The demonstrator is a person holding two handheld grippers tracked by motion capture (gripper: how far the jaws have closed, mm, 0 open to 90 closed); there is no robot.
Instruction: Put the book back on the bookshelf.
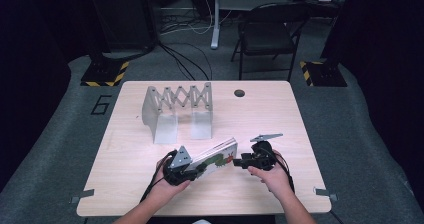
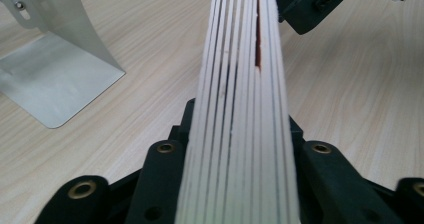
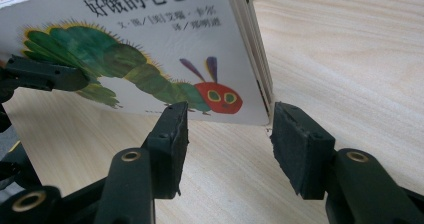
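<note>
Two grippers meet over one board book (image 1: pixel 218 155) near the front edge of the wooden table (image 1: pixel 125 154). Left gripper (image 1: pixel 197 168): jaws clamped on the book's thick stack of pages, one pad on each face, as the left gripper view shows the white page edges (image 2: pixel 240 134) running straight up between the two black jaws. Book held on edge and tilted, cover with the green caterpillar facing the person's side.

Right gripper (image 1: pixel 239 162): jaws spread, one on either side of the book's lower corner (image 3: pixel 260 111) in the right gripper view. Left pad sits in front of the cover just below the caterpillar's red head; right pad stands just beyond the spine edge. Contact at either pad cannot be judged for certain from this angle; a gap appears visible on both sides.

Metal accordion book rack (image 1: pixel 179 109) stands well behind the book, toward the table's far half, its slots unoccupied. Both hands rest low at the near edge.
</note>
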